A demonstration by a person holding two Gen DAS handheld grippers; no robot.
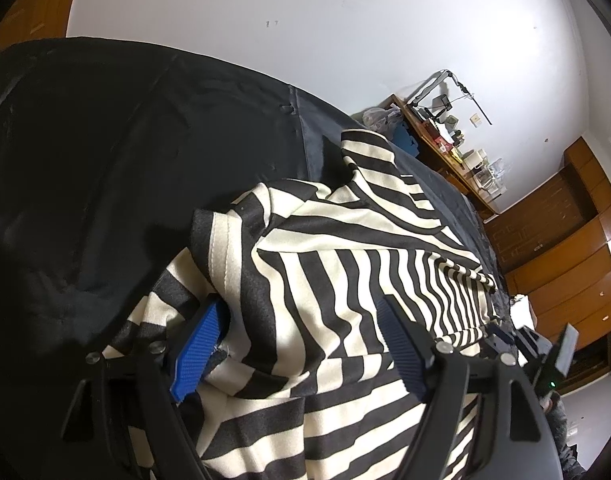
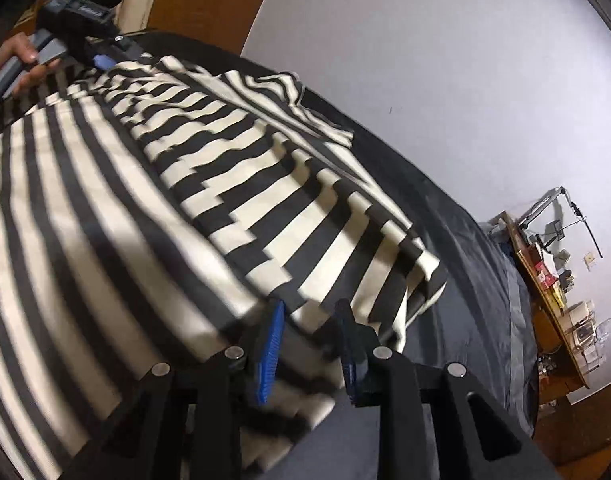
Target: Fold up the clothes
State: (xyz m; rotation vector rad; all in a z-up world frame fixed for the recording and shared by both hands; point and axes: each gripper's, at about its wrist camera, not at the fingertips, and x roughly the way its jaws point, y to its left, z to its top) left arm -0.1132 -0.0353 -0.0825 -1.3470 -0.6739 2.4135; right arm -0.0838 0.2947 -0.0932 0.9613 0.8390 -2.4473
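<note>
A black-and-cream striped garment [image 1: 345, 272] lies bunched on a dark bedsheet [image 1: 105, 160]. My left gripper [image 1: 301, 308] stands wide open over its near end. Cloth lies between the blue pads [image 1: 201, 340], and a fold drapes over the left one. In the right wrist view the garment [image 2: 225, 168] spreads away in stepped folds. My right gripper [image 2: 311, 305] is narrowly shut on its near folded edge, and the cloth on its left rides up close to the lens, blurred. The left gripper [image 2: 101, 62] shows at the garment's far end, held by a hand [image 2: 17, 60]. The right gripper [image 1: 501, 334] shows small at the cloth's far edge.
The dark sheet [image 2: 465, 280] covers the bed around the garment, with bare sheet to the right of it. A cluttered wooden desk [image 2: 553, 280] stands beyond the bed against a white wall. Wooden cabinets [image 1: 565, 260] line the room's side.
</note>
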